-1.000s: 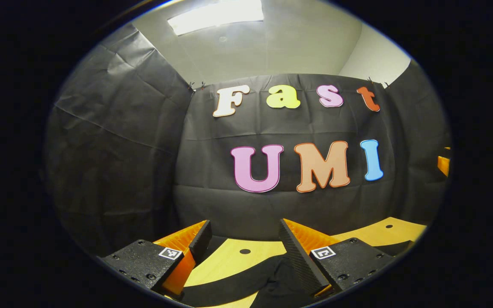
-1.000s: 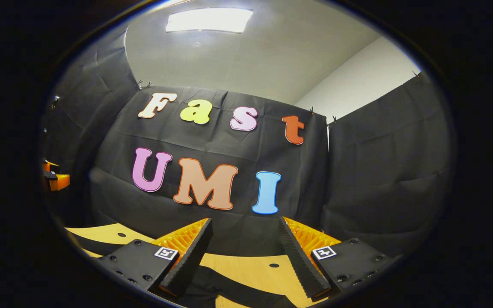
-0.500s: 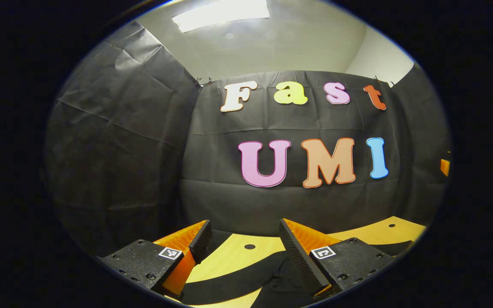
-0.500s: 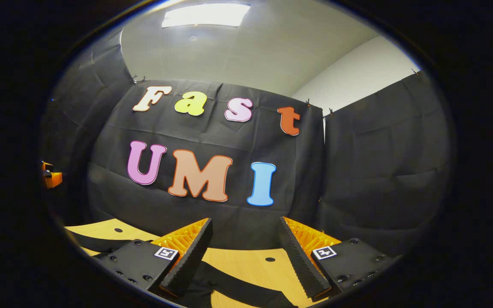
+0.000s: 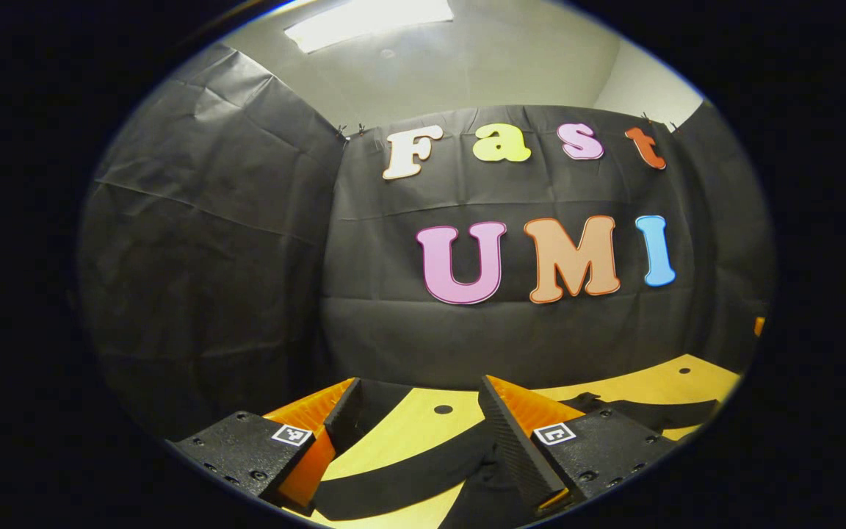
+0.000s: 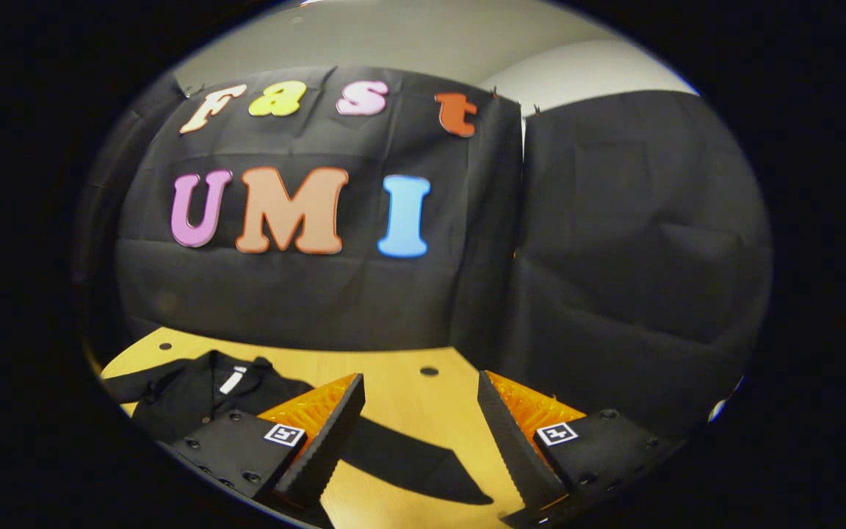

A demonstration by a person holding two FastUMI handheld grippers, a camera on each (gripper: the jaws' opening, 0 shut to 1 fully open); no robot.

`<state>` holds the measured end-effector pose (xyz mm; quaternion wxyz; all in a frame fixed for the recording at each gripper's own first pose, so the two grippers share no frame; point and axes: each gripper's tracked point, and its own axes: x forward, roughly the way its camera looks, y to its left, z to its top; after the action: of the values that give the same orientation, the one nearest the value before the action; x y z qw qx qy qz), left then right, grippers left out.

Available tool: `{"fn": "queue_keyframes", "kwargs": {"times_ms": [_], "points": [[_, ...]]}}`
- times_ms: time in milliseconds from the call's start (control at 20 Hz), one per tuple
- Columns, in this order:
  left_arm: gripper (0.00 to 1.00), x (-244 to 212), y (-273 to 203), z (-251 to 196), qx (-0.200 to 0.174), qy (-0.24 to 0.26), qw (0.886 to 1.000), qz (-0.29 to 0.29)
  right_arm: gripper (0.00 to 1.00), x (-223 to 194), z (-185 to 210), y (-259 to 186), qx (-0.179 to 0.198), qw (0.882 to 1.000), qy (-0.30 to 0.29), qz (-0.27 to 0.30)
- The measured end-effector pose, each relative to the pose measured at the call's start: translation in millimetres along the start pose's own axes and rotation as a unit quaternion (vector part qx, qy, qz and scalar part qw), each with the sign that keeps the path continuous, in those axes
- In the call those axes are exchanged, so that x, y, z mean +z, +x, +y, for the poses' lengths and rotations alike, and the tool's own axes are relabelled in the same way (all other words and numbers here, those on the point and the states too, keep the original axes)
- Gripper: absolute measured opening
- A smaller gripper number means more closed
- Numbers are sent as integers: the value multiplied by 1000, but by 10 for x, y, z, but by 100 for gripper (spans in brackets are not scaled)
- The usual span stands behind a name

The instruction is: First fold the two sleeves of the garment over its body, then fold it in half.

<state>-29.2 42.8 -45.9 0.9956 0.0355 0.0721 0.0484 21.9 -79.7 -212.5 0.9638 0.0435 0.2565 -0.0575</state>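
A black garment point(image 6: 195, 397) lies flat on the wooden table point(image 6: 401, 389), collar and white neck label toward the back wall. One sleeve point(image 6: 412, 459) stretches out under my right gripper point(image 6: 421, 411), which hovers open above it with nothing between its fingers. In the left gripper view the other sleeve point(image 5: 401, 477) runs across the table point(image 5: 393, 441) below my left gripper point(image 5: 423, 422), also open and holding nothing. More of the black cloth point(image 5: 643, 411) shows to the right, behind the right finger.
Black cloth walls close the booth at the back and on both sides, right behind the table's far edge. Small round holes point(image 5: 443, 408) point(image 6: 429, 371) dot the tabletop. Bare wood lies between the sleeves and the back wall.
Both grippers have tipped downward, the right one much more, so the table, the collar and the right sleeve have come into sight. Both stay open.
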Motion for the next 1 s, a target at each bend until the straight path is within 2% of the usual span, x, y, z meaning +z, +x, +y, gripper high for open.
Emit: {"fn": "queue_keyframes", "kwargs": {"times_ms": [150, 300, 600, 700, 800, 1000], "points": [[93, 0, -52, 71, 16, 21, 1000, 3, 99, -609, -61, 380, 8, 996, 34, 83], [94, 12, -74, 136, 32, 20, 999, 6, 99, -1143, -31, 701, 6, 986, 52, 160], [94, -84, -109, 162, 53, 14, 998, 21, 99, -1873, -18, 1054, -9, 965, 11, 260], [94, -93, -141, 149, 57, 20, 998, 23, 99, -2024, -8, 1041, -1, 953, 11, 302], [94, -72, -155, 86, 55, 29, 998, 20, 100, -1940, 0, 1078, 0, 958, 43, 284], [93, -116, -167, -44, 41, 34, 998, 24, 96, -1963, -3, 1049, 27, 957, 8, 290]]}}
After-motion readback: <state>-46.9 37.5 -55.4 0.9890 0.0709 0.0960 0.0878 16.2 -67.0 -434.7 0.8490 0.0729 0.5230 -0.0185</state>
